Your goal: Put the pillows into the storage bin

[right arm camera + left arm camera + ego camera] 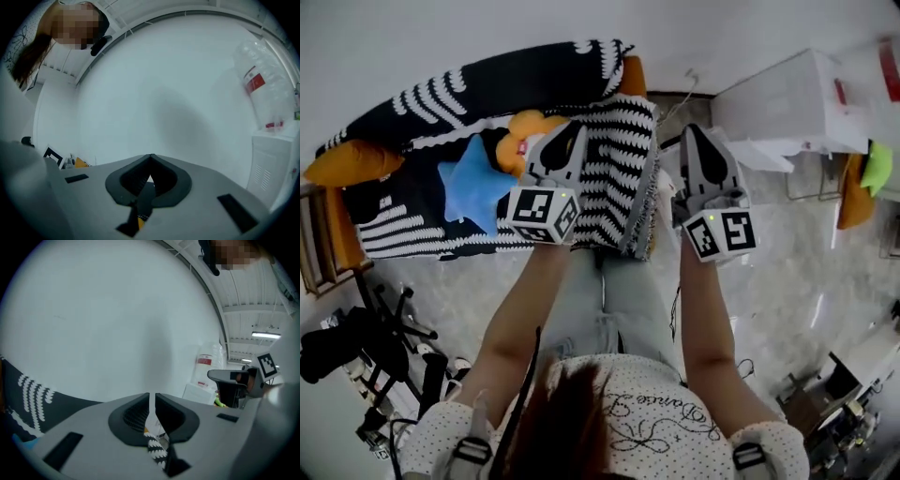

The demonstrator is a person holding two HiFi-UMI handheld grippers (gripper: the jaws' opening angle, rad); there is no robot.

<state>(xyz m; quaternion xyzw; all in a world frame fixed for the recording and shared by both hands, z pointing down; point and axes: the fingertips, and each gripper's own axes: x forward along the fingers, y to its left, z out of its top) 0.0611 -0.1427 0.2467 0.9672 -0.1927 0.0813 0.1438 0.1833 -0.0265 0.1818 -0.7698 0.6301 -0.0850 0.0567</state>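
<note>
Striped pillow (pixel 619 164) hangs from left gripper (pixel 577 127) and right gripper (pixel 692 128) — jaws clenched on its fabric.

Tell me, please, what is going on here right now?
A person is holding a black-and-white striped pillow up in the air. The left gripper and the right gripper are each shut on an edge of it. A blue star pillow and an orange pillow lie on the covered sofa behind. A white box, possibly the bin, stands to the right. The striped pillow is not in it yet.
</note>
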